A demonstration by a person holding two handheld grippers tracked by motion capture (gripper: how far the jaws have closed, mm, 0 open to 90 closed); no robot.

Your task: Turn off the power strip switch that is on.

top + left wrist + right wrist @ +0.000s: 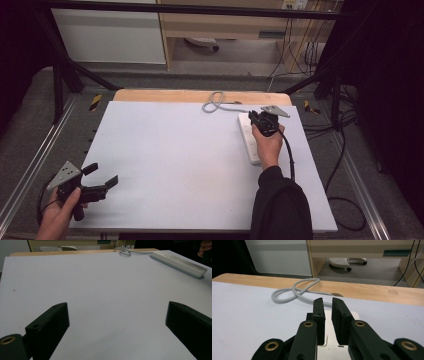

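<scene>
From the high view, a white power strip (248, 139) lies near the far right side of the pale table top (175, 160), and its grey cord (216, 103) makes a loop by the back edge. The right gripper (256, 118) hangs just over the far end of the strip, held in a hand with a dark sleeve, maybe to press or grab something there. The left gripper (102, 181) waits low at the near left corner, well apart from the strip, so it looks like it is resting out of the way. Its jaws are spread wide and hold nothing. In the left gripper view, the two black jaws stand far apart over bare table, and the power strip (178, 263) sits far off at the top right. In the right gripper view, the right gripper (327, 305) has its jaws almost together, with just a thin gap and nothing between them, and the strip (325, 340) is right under them. The looped cord (294, 292) lies just ahead. The table has a wooden edge (372, 291) at the back. Behind it are a grey floor, a wooden cabinet and some black wires.
</scene>
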